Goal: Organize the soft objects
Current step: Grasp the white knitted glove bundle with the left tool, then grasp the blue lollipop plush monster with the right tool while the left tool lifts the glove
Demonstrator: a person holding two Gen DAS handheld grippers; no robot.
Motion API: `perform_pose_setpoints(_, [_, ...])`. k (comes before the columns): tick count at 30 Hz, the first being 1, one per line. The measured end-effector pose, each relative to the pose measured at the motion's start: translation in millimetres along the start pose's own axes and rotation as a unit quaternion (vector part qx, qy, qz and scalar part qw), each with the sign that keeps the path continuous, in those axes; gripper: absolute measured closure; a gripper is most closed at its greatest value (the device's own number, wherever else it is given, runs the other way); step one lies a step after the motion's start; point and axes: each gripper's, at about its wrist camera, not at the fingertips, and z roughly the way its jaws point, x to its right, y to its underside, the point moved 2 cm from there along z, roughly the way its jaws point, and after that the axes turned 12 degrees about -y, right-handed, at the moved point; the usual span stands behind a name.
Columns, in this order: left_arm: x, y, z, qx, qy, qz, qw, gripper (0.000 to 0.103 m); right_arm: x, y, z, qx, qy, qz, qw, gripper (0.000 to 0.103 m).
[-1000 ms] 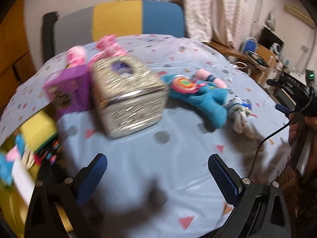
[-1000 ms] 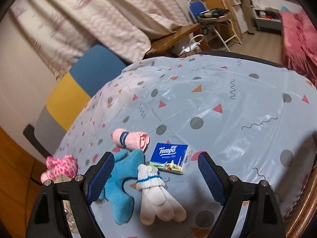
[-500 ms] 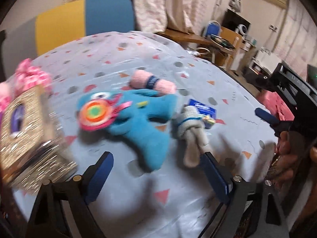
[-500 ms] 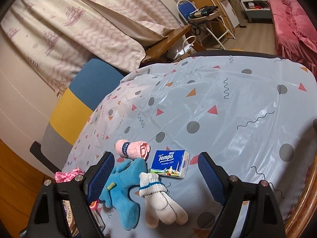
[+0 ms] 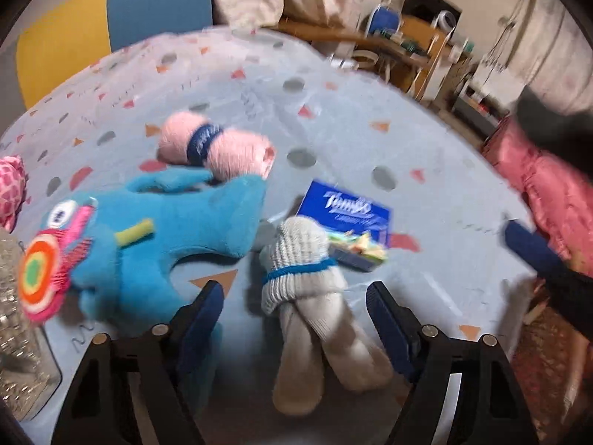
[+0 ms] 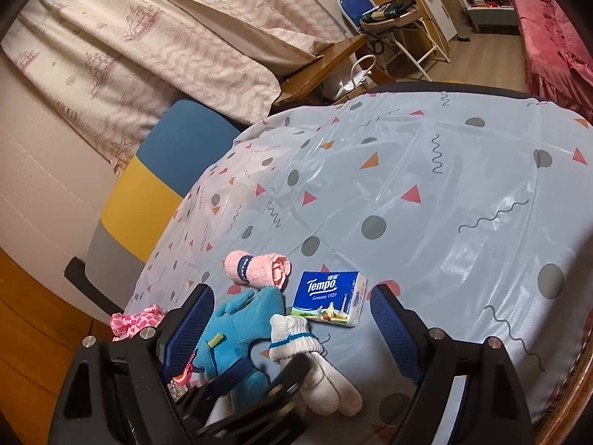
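Note:
A pair of white knit gloves [image 5: 311,304] with a blue cuff band lies on the table between the open jaws of my left gripper [image 5: 294,315]. A blue plush toy [image 5: 148,244] lies to its left, a rolled pink towel [image 5: 215,146] behind, a blue Tempo tissue pack [image 5: 348,218] just beyond the gloves. In the right wrist view I see the gloves [image 6: 315,367], plush toy [image 6: 244,330], towel [image 6: 259,267] and tissue pack [image 6: 330,296]. My right gripper [image 6: 289,328] is open, held above them. The left gripper [image 6: 252,382] shows below it, at the gloves.
A shiny gold box [image 5: 18,333] stands at the left edge, a pink patterned cloth [image 5: 11,189] behind it. A blue, yellow and grey chair [image 6: 155,193] stands at the far side of the patterned tablecloth [image 6: 444,204]. Furniture and a pink bed [image 6: 548,37] lie beyond.
My left gripper has swung right, away from the gold box, and moved in over the white gloves. My right gripper has risen and pulled back slightly.

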Motion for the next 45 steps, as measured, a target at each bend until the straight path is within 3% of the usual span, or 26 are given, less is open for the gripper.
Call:
perform_pose_setpoints(1, [2,-1,7,-0.007,-0.007,0.003,0.9999,0.051,0,0,0,-0.001,0.000,0.000,1.000,0.015])
perform_pose_setpoints(4, [8,3,33,-0.035,-0.016,0.015,0.9992,0.064,0,0,1,-0.003,-0.001,-0.003,1.000,0.015])
perform_pose_setpoints(9, [5,16,16,0.003,-0.021,0.032,0.9993,0.065,1,1,4,-0.013,-0.004,0.003,1.000,0.015])
perform_pose_setpoints(14, [-13,40,-32,0.063,-0.005,0.041,0.9972,0.064,2,4,7,-0.023,-0.003,0.005,1.000,0.015])
perform_pose_setpoints(16, [-31,57,-55,0.082,-0.015,0.032,0.9960,0.064,1,6,11,-0.035,-0.006,0.003,0.999,0.015])
perform_pose_setpoints(19, [-62,85,-76,0.077,-0.011,-0.007,0.9969,0.064,-2,11,19,-0.059,-0.009,-0.004,0.998,0.015])
perform_pose_setpoints(22, [-95,120,-90,0.068,-0.040,-0.042,0.9961,0.064,-7,17,27,-0.081,-0.008,-0.017,0.997,0.015])
perform_pose_setpoints(27, [-138,168,-80,0.019,-0.093,-0.097,0.9907,0.059,-20,30,39,-0.115,0.001,-0.057,0.992,0.015])
perform_pose_setpoints(29, [-150,179,-74,0.016,-0.085,-0.114,0.9897,0.059,-26,38,46,-0.140,-0.001,-0.074,0.987,0.015])
perform_pose_setpoints(34, [-150,185,-72,0.054,-0.091,-0.105,0.9889,0.058,-45,65,66,-0.209,-0.002,-0.133,0.969,0.015])
perform_pose_setpoints(37, [-149,186,-70,0.059,-0.093,-0.104,0.9885,0.058,-63,89,80,-0.258,0.004,-0.197,0.946,0.015])
perform_pose_setpoints(39, [-149,186,-68,0.061,-0.089,-0.107,0.9884,0.058,-74,100,86,-0.273,0.012,-0.237,0.932,0.023])
perform_pose_setpoints(45, [-155,192,-70,0.070,-0.085,-0.108,0.9880,0.058,-101,117,125,-0.321,0.035,-0.323,0.890,0.023])
